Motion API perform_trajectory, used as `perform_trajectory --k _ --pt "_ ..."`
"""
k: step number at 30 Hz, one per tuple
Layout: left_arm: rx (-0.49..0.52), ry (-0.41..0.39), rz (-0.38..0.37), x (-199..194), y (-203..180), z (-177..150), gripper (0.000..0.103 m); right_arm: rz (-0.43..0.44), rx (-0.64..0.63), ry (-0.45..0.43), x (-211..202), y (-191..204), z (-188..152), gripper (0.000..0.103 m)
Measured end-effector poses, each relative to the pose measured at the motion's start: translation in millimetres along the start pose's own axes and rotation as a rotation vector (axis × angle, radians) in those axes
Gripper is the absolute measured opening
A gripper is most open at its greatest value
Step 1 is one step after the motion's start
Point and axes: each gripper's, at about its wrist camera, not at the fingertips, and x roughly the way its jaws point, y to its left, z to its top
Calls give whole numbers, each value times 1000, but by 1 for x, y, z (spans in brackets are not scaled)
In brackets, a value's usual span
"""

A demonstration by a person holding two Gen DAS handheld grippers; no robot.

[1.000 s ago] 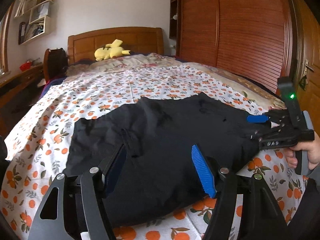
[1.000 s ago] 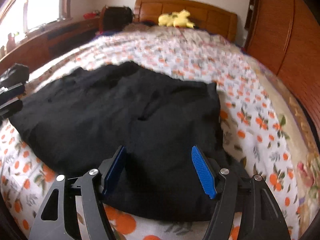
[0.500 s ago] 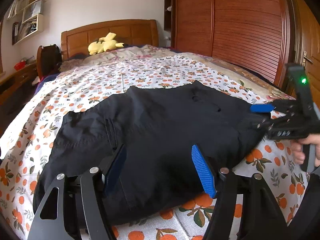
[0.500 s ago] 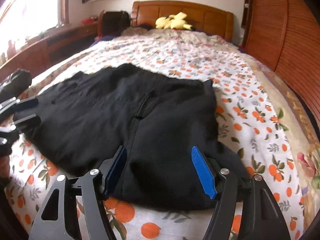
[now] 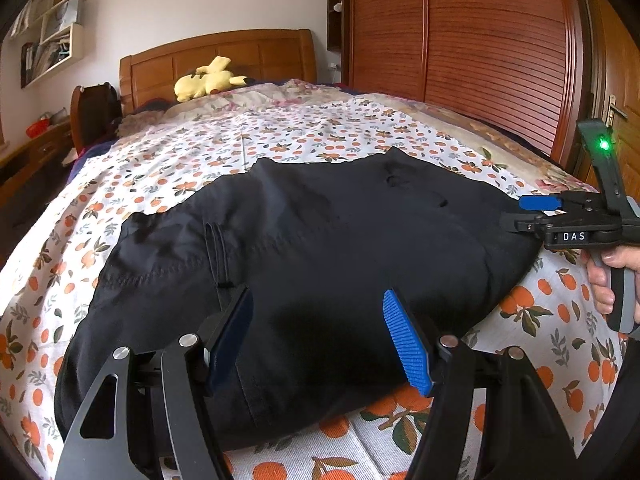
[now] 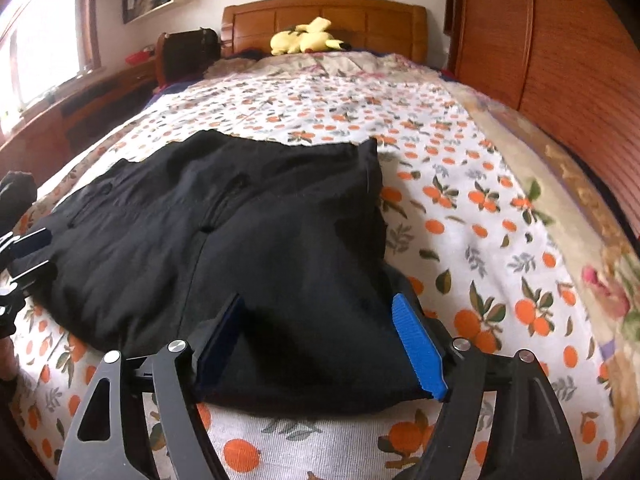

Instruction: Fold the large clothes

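A large black garment (image 5: 320, 248) lies spread across the orange-print bed sheet (image 5: 280, 140); it also shows in the right wrist view (image 6: 240, 240). My left gripper (image 5: 320, 344) is open, its blue pads over the garment's near edge, not closed on cloth. My right gripper (image 6: 320, 344) is open at the garment's near right edge. In the left wrist view the right gripper (image 5: 532, 214) sits at the garment's right end, jaws apart. In the right wrist view the left gripper (image 6: 28, 252) sits at the garment's left end.
A yellow plush toy (image 5: 208, 80) lies by the wooden headboard (image 5: 216, 56). A wooden wardrobe (image 5: 460, 32) runs along the bed's right side. A desk (image 6: 80, 96) and dark chair (image 6: 188, 52) stand to the left under a window.
Both grippers drew back slightly toward the bed's foot and lowered. The garment now lies flatter and smoother. Both grippers stayed open.
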Motion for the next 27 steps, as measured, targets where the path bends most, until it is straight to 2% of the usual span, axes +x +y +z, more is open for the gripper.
perform_trajectory --k 12,19,22,27 --pt "7 9 2 3 -2 -2 70 -62 53 7 -3 -20 -5 84" --pt "13 10 5 5 -3 -2 70 -1 105 72 7 -33 -10 86" --pt "11 12 3 5 -3 -3 70 75 141 99 10 -36 -11 80" --pt "11 11 3 6 -3 -3 70 160 164 123 13 -36 -13 61"
